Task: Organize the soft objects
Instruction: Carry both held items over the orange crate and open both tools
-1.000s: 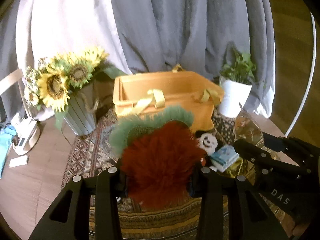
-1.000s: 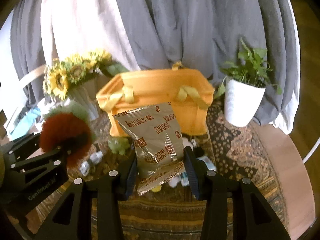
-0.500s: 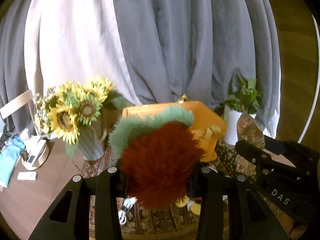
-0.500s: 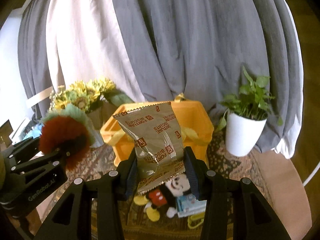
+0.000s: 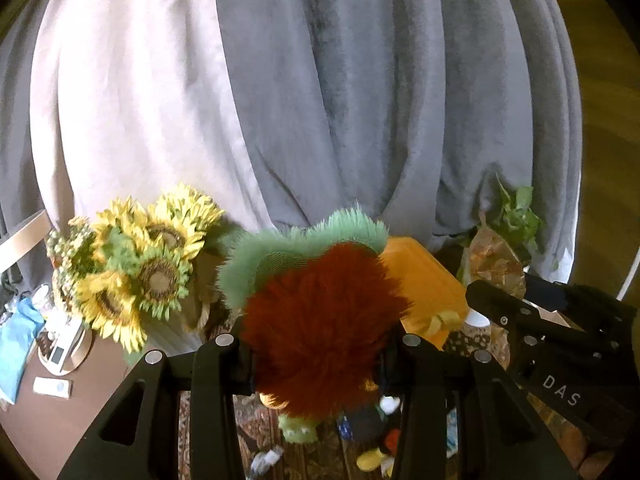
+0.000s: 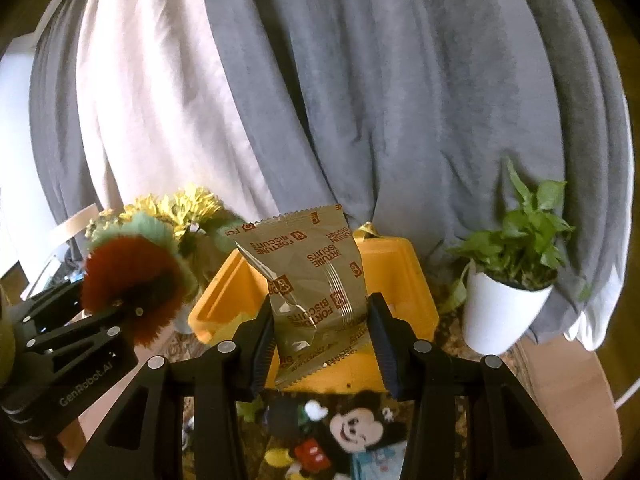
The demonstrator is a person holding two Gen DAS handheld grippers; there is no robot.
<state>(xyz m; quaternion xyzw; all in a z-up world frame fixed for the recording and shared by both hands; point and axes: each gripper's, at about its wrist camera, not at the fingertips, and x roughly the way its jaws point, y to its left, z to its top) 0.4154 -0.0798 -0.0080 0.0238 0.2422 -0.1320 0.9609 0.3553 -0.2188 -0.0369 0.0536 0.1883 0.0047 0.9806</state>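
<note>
Two grippers: both mine, both loaded, both held up in front of the grey and white curtain (image 6: 360, 80).
Left gripper (image 5: 316, 354): my fingers are closed on a fluffy red pompom with a green fringe (image 5: 320, 320); it bulges out above and between the pads. From the right wrist view the same pompom (image 6: 128, 276) sits at the left, clear of the table.
Right gripper (image 6: 320, 336): my fingers pinch the lower part of a tan biscuit packet (image 6: 312, 276), which stands upright with its print upside down.
Yellow basket (image 6: 400, 276): directly behind the packet, open top toward me; in the left wrist view it shows just right of the pompom (image 5: 424, 280).
Mickey Mouse plush (image 6: 344, 436): lying on the patterned rug (image 6: 452, 344) below my right fingers, in front of the basket.
Small green plush (image 5: 298, 432): on the rug under the pompom.
Sunflowers (image 5: 136, 272): in a vase left of the basket.
Potted plant (image 6: 508, 280): white pot, right of the basket.
Blue cloth (image 5: 18, 344): far left on the wooden table (image 5: 60, 420).
</note>
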